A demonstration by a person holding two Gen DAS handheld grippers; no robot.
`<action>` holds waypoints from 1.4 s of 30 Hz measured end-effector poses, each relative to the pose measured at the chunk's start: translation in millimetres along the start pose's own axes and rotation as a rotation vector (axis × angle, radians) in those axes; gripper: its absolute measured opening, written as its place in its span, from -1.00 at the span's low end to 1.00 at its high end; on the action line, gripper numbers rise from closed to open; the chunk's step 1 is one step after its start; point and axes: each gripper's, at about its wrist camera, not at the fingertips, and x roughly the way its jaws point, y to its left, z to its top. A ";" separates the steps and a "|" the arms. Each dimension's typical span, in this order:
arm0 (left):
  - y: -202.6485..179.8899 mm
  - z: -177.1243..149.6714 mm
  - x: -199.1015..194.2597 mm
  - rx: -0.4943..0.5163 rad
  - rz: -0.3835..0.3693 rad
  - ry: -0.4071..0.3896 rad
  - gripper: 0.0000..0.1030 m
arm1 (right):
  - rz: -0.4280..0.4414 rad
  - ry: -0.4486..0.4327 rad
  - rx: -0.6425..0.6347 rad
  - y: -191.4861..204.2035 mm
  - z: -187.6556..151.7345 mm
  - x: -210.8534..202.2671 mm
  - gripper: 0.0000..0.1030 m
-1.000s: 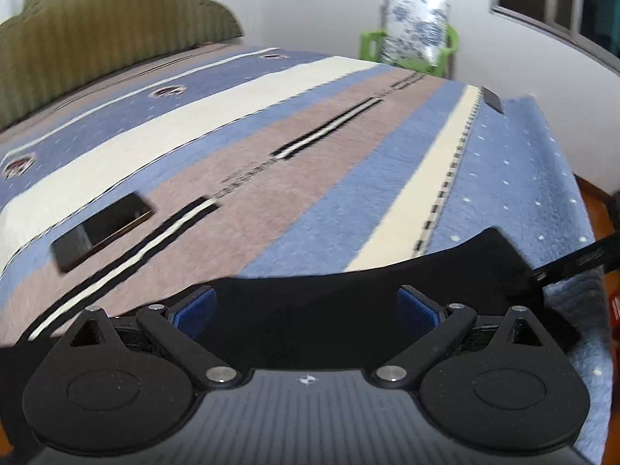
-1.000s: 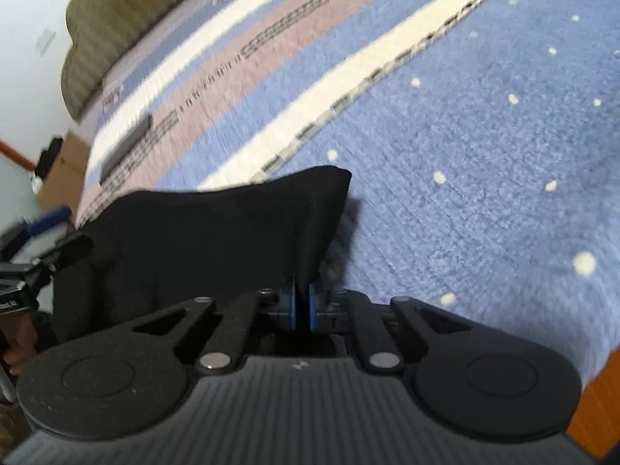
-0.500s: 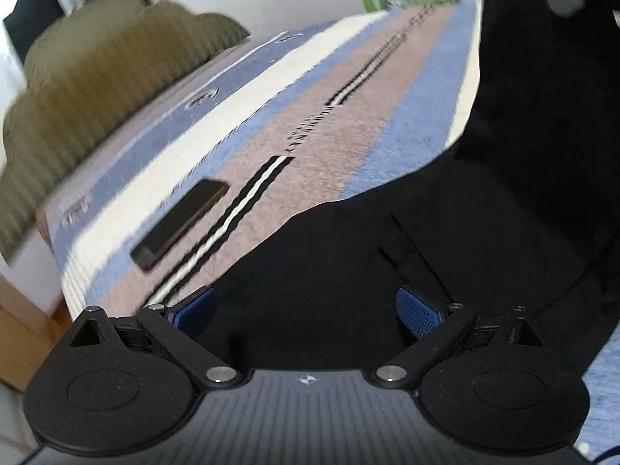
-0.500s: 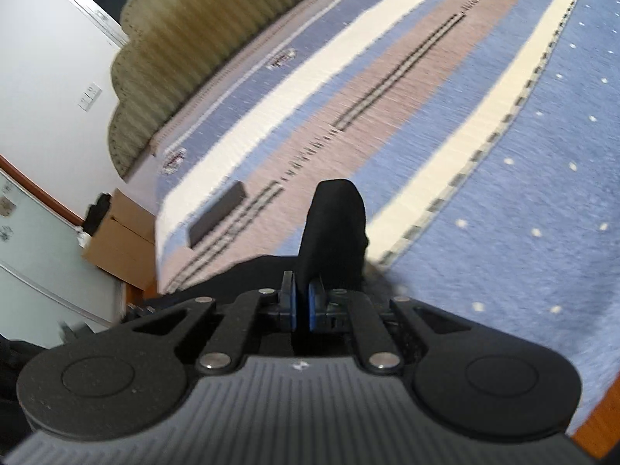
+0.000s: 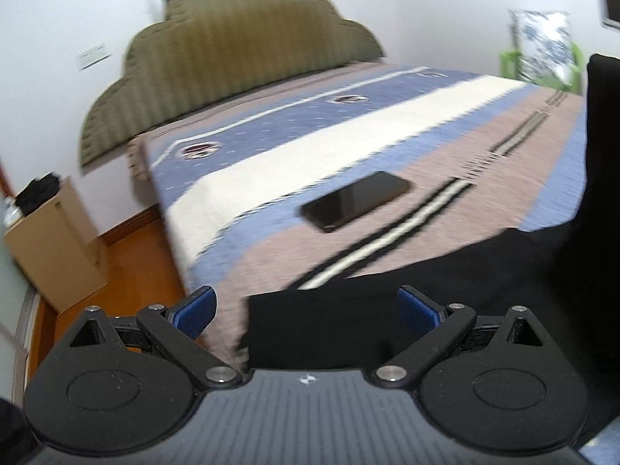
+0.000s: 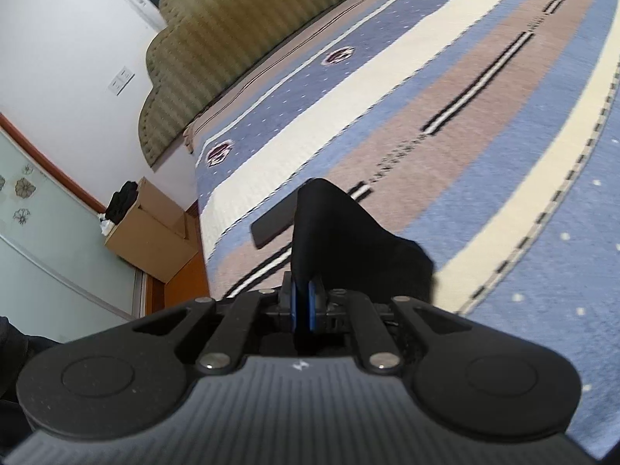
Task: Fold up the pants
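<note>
Right gripper (image 6: pixel 301 302) clamped on a fold of the black pants (image 6: pixel 333 232), jaws nearly together, cloth rising toward 12 o'clock above the blue pads (image 6: pixel 294 304). Left gripper (image 5: pixel 306 306) with jaws spread wide, gripping nothing, over the pants (image 5: pixel 445 290) lying on the striped bed (image 5: pixel 271 162) at 6 o'clock and draped upward at 3 o'clock. Dark phone (image 5: pixel 354 201) flat on the bed toward 12 o'clock, just beyond the cloth. Cardboard box (image 5: pixel 50 240) on the floor at 9 o'clock.
</note>
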 end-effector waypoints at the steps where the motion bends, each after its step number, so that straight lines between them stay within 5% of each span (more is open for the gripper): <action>1: 10.5 -3.3 -0.2 -0.017 0.014 0.000 0.94 | 0.003 0.005 -0.005 9.9 -1.1 5.2 -0.84; 12: 88.4 -37.6 5.1 -0.132 0.094 0.033 0.94 | 0.090 0.140 -0.113 130.0 -23.4 98.1 -0.84; 21: 120.6 -62.1 6.8 -0.189 0.131 0.082 0.94 | 0.114 0.283 -0.130 183.2 -62.5 195.1 -0.83; 24: 127.8 -66.2 6.5 -0.207 0.144 0.096 0.94 | 0.096 0.319 -0.107 184.0 -77.6 226.0 -0.81; 28: 133.6 -66.2 -2.8 -0.212 0.159 0.089 0.94 | 0.087 0.410 -0.049 173.9 -90.9 265.9 -0.50; 35: 126.0 -46.7 -15.3 -0.227 0.127 0.043 0.94 | 0.254 0.280 -0.047 160.5 -80.4 194.4 -0.32; 39: 108.5 -33.5 -20.2 -0.217 0.084 0.037 0.94 | 0.233 0.336 -0.016 130.0 -110.9 184.3 -0.20; 42: 92.5 -25.4 -32.4 -0.145 0.072 0.015 0.94 | 0.186 0.384 0.038 102.4 -135.0 207.9 -0.34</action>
